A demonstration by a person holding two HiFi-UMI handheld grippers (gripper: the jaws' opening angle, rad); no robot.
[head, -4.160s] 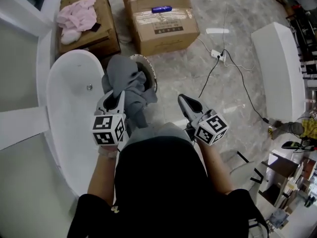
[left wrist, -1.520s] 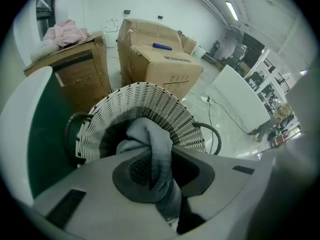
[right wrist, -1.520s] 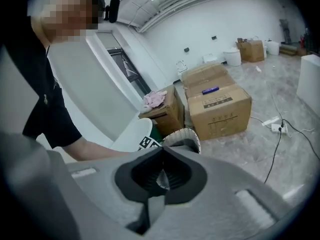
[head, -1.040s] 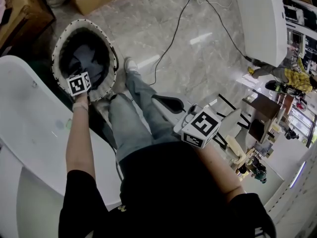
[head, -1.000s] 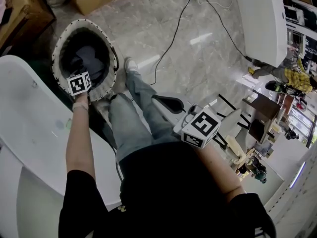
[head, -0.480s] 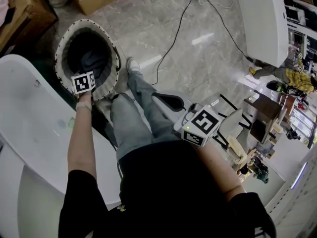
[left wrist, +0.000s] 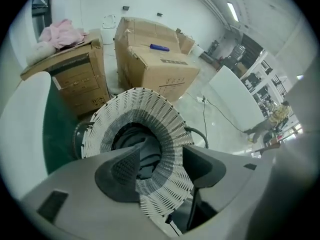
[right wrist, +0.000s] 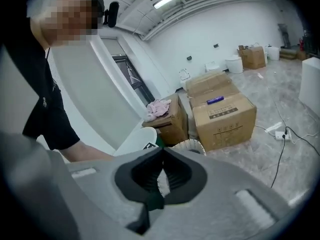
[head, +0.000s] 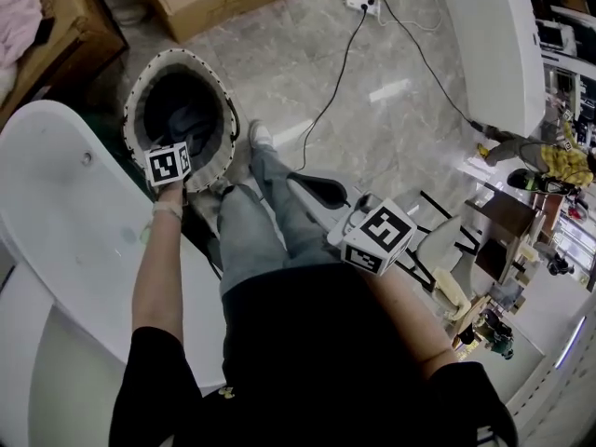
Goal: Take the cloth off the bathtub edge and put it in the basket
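Note:
The grey cloth (head: 189,119) lies bunched inside the round white woven basket (head: 142,96) on the floor beside the white bathtub (head: 65,222). In the left gripper view the cloth (left wrist: 144,156) shows dark through the basket's (left wrist: 150,111) mouth. My left gripper (head: 170,156) hovers at the basket's near rim. Its jaws stand open (left wrist: 160,168) with only the rim between them. My right gripper (head: 307,186) hangs above the person's legs, away from the basket. It is shut (right wrist: 162,176) and holds nothing.
Two cardboard boxes (left wrist: 160,66) stand behind the basket, the brown one (head: 56,35) with a pink cloth (left wrist: 62,33) on top. A power strip (head: 361,3) and black cable lie on the marble floor. A shoe (head: 261,136) touches the basket's side. A white block (head: 489,45) stands at the right.
The grey cloth, earlier hanging from my left gripper, now lies in the basket. Over the last second that gripper has drawn back from inside the basket to its near rim.

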